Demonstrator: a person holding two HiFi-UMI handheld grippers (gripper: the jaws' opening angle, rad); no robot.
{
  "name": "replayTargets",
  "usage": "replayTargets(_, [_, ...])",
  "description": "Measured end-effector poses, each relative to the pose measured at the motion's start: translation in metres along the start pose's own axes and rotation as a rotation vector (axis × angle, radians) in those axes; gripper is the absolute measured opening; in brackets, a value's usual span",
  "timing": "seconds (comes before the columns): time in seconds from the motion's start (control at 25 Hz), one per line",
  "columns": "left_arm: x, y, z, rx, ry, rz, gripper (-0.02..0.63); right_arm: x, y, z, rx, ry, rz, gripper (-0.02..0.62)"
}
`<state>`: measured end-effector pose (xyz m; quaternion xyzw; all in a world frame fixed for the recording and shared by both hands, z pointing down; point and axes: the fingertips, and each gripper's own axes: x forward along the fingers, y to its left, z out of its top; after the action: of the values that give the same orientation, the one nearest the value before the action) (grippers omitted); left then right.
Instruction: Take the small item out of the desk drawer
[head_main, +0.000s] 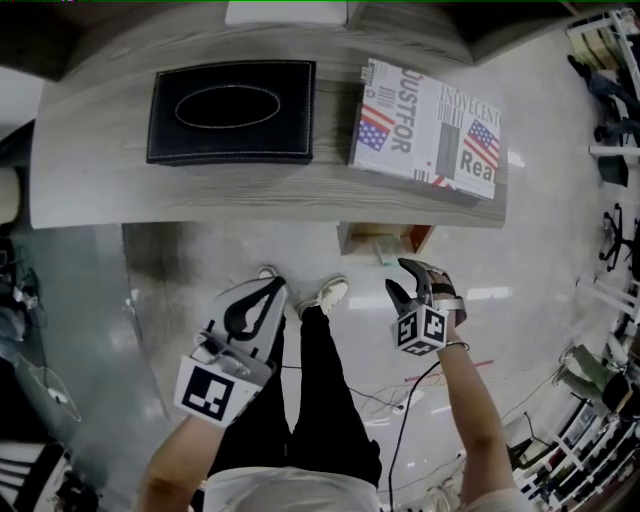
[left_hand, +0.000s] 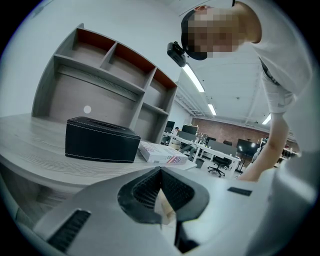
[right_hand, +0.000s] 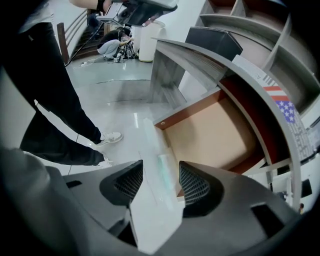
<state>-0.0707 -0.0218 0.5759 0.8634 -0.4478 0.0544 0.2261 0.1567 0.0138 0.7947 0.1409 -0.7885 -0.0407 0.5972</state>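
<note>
With the drawer (right_hand: 210, 130) under the bench (head_main: 100, 190) already open, your right gripper (right_hand: 160, 176) hangs at its front edge, jaws spread either side of what looks like the pale small item (right_hand: 164, 165) without pinching it, so gripping and lifting out remain, while your left gripper (left_hand: 161, 172) waits with jaws pressed together.
</note>
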Motion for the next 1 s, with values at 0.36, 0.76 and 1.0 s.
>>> replayTargets(0.36, [-0.001,0.001,-0.006,-0.003,0.011,0.009,0.017,0.021,0.003,-0.001,-0.058,0.025,0.029,0.252])
replayTargets(0.76, [0.002,-0.005,-0.009,-0.01,0.011,0.003,0.017,0.025,0.008,-0.008,-0.067,0.045,0.027,0.262])
replayTargets(1.0, [0.0,-0.005,-0.014,-0.01,0.021,0.008,0.017,0.027,0.001,-0.003,-0.06,0.025,0.014,0.23])
